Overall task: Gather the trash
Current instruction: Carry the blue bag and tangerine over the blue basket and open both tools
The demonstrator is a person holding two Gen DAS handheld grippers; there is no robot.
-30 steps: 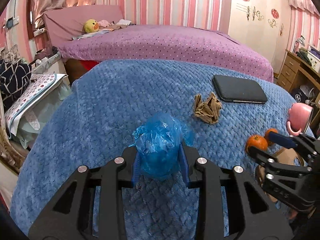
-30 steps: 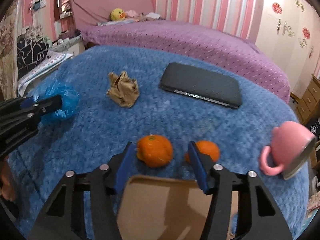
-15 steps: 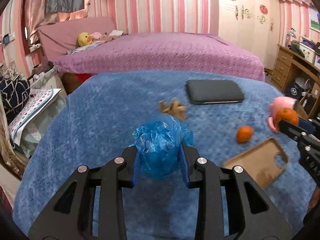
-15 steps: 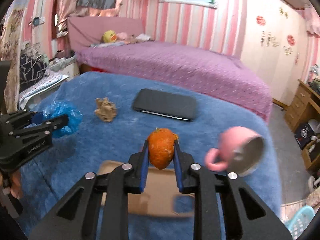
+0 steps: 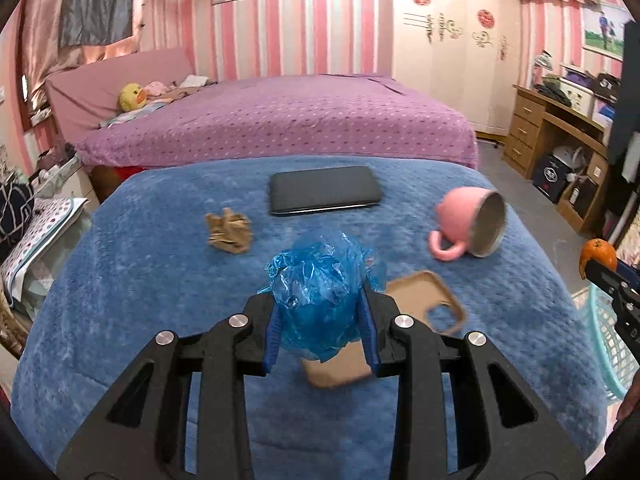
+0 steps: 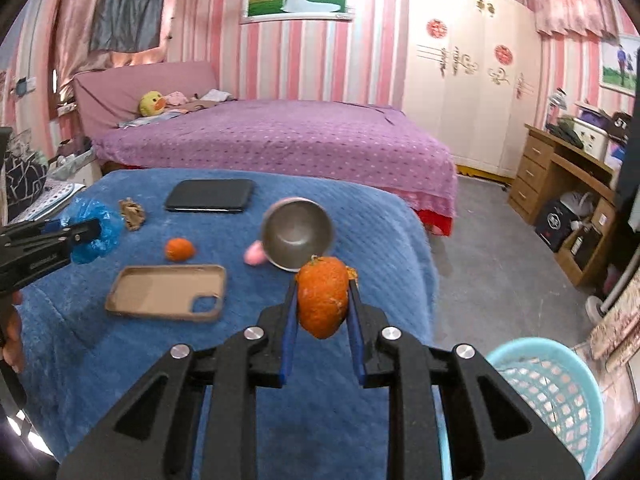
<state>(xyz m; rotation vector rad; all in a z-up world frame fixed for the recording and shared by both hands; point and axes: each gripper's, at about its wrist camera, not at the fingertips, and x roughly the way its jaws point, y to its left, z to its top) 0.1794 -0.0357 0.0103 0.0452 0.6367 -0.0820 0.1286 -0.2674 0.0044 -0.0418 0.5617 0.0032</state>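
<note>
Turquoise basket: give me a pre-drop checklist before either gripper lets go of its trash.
1. Right gripper clamped on the orange peel: ok.
2. Left gripper clamped on the blue plastic bag: ok.
3. Turquoise basket in view, on the floor past the blue blanket: ok.
4. Peel directly above the basket opening: not ok, it hangs over the blanket's edge.
5. Bag above the basket: not ok, it is over the blanket.
6. Room inside the basket: cannot tell.
</note>
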